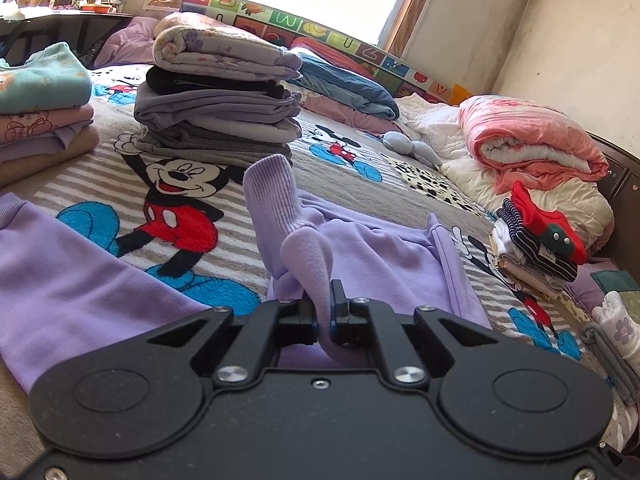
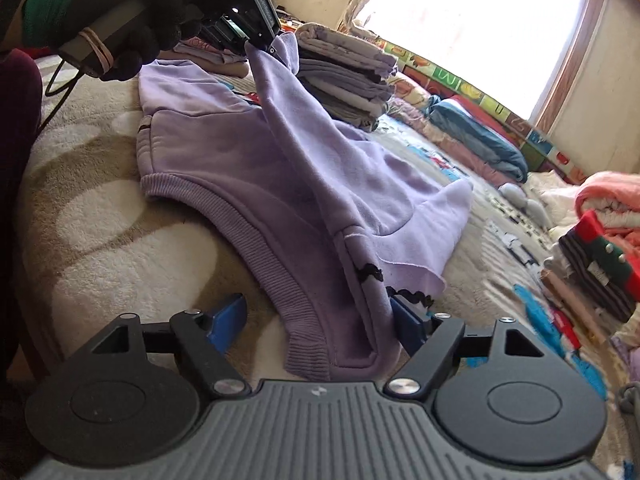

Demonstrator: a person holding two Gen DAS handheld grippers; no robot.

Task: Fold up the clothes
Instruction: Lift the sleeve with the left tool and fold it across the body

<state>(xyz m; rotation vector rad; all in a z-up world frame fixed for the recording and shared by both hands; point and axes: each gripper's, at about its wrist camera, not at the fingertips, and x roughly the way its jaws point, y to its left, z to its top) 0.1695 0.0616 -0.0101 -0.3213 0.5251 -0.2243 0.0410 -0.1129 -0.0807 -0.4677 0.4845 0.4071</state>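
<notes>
The left hand-held gripper (image 1: pixel 325 312) is pinching the cuff end of a lilac sweatshirt (image 2: pixel 256 168) sleeve, its jaws closed tight on the cloth, and is holding that sleeve raised off the bed (image 2: pixel 104 216). In the right wrist view the sleeve is running as a taut ridge from the left hand-held gripper, far ahead and up to the left, down toward the right hand-held gripper (image 2: pixel 320 320). The lift is probably meant to carry the sleeve over the body for a fold.

The right hand-held gripper is standing wide open, gripping nothing. The ribbed hem corner of the sweatshirt is lying between its blue pads (image 2: pixel 228 320), the right pad just beside the cloth, the left one apart from it. It seems placed there to take or pin the hem while the sleeve is crossing.

The sweatshirt is lying spread on the bed, directly ahead of both hand-held grippers.

Counted: one sweatshirt in work, two hand-held grippers, one gloved hand (image 2: pixel 132 12) in view. Three stacks of folded clothes are sitting on the bed: a tall stack (image 1: pixel 218 96) ahead of the left hand-held gripper, a pastel stack (image 1: pixel 44 108) to its far left, a small stack (image 1: pixel 540 244) to its right. One rolled pink quilt (image 1: pixel 528 140) is lying beyond that.
</notes>
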